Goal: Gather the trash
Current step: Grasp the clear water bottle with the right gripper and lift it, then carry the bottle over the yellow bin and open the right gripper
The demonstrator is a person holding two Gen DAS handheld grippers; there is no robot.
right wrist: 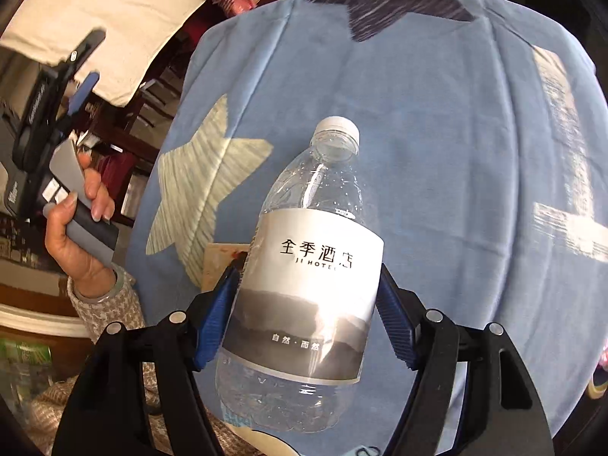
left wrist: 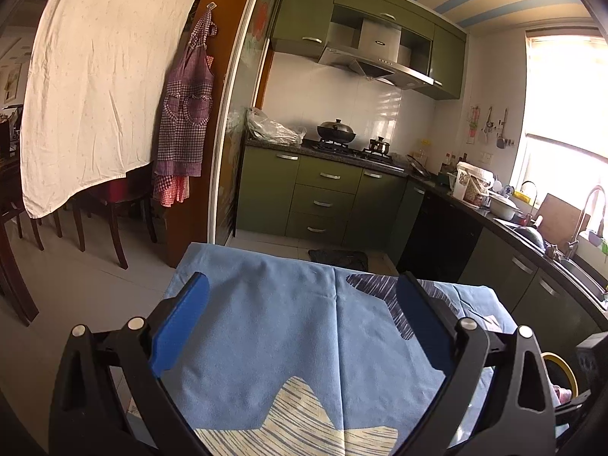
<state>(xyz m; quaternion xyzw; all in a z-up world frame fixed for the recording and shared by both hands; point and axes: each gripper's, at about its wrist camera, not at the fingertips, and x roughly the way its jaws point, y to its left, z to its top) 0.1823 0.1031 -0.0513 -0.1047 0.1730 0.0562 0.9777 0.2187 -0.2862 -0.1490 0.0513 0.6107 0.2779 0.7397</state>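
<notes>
The right hand-held gripper [right wrist: 304, 319] has a clear plastic water bottle with a white cap and grey-white label [right wrist: 309, 266] between its blue pads above the blue star-print cloth [right wrist: 437, 144]; squeeze evenly at the label to avoid slipping. The left hand-held gripper [left wrist: 302, 326] hangs wide and empty.

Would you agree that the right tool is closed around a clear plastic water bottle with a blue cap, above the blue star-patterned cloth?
Not quite: the cap is white, not blue. The right wrist view shows the right tool closed around the clear plastic water bottle with its white label, above the blue star-patterned cloth.
</notes>
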